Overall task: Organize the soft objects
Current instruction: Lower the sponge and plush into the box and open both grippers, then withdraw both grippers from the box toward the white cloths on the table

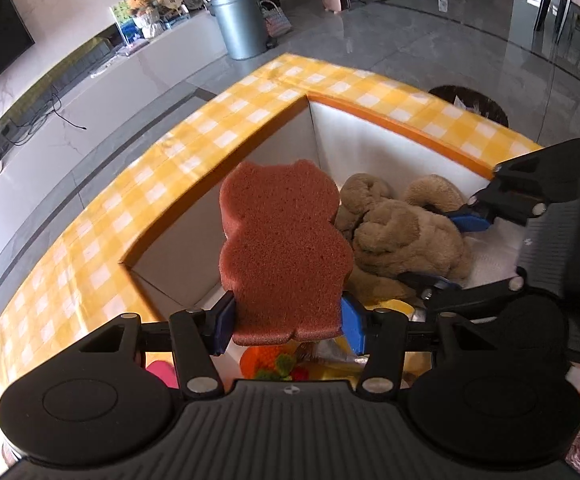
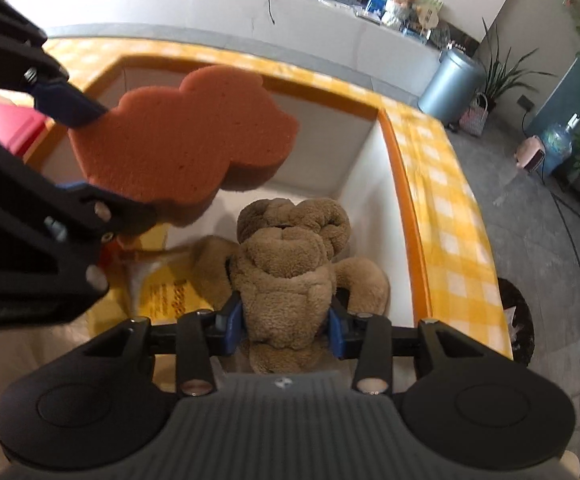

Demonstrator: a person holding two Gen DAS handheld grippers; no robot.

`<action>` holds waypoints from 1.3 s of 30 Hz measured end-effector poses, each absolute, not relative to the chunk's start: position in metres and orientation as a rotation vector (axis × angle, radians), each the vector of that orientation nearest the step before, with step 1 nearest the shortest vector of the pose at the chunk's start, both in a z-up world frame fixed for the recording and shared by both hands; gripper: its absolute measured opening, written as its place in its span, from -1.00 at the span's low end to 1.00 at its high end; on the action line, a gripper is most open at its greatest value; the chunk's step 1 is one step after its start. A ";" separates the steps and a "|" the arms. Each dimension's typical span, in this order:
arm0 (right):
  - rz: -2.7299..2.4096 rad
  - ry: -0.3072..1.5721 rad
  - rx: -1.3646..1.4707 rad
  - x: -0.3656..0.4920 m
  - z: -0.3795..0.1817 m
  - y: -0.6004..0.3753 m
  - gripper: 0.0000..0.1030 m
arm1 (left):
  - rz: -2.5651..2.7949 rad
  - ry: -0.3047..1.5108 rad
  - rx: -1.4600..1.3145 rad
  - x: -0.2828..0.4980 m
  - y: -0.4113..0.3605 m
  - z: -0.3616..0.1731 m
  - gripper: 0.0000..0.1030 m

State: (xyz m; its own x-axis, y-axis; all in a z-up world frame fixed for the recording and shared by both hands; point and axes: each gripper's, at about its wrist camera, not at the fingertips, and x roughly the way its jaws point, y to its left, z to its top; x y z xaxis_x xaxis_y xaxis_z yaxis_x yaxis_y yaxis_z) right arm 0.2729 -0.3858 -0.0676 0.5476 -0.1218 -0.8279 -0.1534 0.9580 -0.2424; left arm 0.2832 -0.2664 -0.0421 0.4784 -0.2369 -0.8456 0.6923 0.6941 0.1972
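Observation:
A reddish-brown bear-shaped sponge (image 1: 282,240) stands upright in my left gripper (image 1: 288,320), whose blue pads press on its lower sides. It hangs above a white-walled box (image 1: 389,140) with an orange rim. A brown plush toy (image 1: 401,232) lies in the box's far corner. In the right wrist view my right gripper (image 2: 284,326) has its blue pads against both sides of the plush toy (image 2: 286,272), which rests on the box floor. The sponge (image 2: 186,136) and left gripper (image 2: 102,160) hover at the upper left there. The right gripper (image 1: 447,252) reaches in from the right.
Yellow checked cloth (image 1: 90,248) surrounds the box. A yellow packet (image 2: 170,296) and an orange knitted item (image 1: 266,360) lie inside it. A grey bin (image 1: 238,20) stands on the tiled floor beyond, and a red object (image 2: 2,124) sits at the left edge.

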 end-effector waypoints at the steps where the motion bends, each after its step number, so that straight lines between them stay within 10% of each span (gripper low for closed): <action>1: 0.020 0.995 -0.301 0.272 -0.069 -0.387 -0.17 | -0.610 0.907 0.583 0.284 -0.268 -0.045 0.19; 6: 0.017 0.956 -0.326 0.261 -0.065 -0.385 0.13 | -0.602 0.919 0.630 0.285 -0.277 -0.062 0.19; 18: 0.021 0.944 -0.352 0.237 -0.051 -0.377 0.16 | -0.576 0.929 0.671 0.284 -0.281 -0.064 0.50; 24: 0.014 0.941 -0.346 0.227 -0.040 -0.378 0.18 | -0.602 0.922 0.612 0.273 -0.273 -0.040 0.59; 27: 0.003 0.918 -0.329 0.222 -0.031 -0.379 0.57 | -0.616 0.884 0.596 0.261 -0.268 -0.023 0.61; 39: -0.028 0.797 -0.221 0.169 0.013 -0.362 0.61 | -0.644 0.719 0.513 0.192 -0.224 0.035 0.61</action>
State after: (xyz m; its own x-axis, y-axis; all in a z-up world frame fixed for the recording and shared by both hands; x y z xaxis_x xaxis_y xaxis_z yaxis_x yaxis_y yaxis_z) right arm 0.1694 -0.3621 0.0131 0.7000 -0.1079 -0.7060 -0.0584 0.9766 -0.2071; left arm 0.1920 -0.2237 0.0355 0.5788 -0.3569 -0.7332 0.6901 0.6934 0.2072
